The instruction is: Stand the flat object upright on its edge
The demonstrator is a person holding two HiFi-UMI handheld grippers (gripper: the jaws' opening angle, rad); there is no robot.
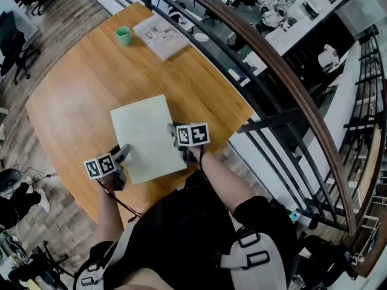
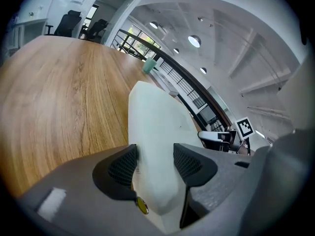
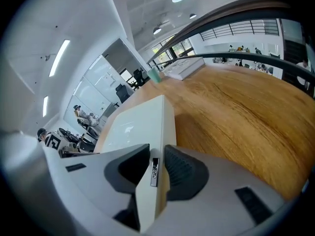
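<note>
Wood-topped counter (image 1: 72, 101) carries the pale flat panel (image 1: 148, 138) near the person's side, tilted and not yet upright. The left tool (image 1: 124, 154) clamps one near corner and the right tool (image 1: 174, 130) the other, each across the panel's thickness. I judge this paired grip lets the near edge swing up evenly, with the far edge as pivot.

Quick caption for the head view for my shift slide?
Left gripper and right gripper grip opposite edges of the pale flat panel on the wooden table, green cup beyond.
</note>
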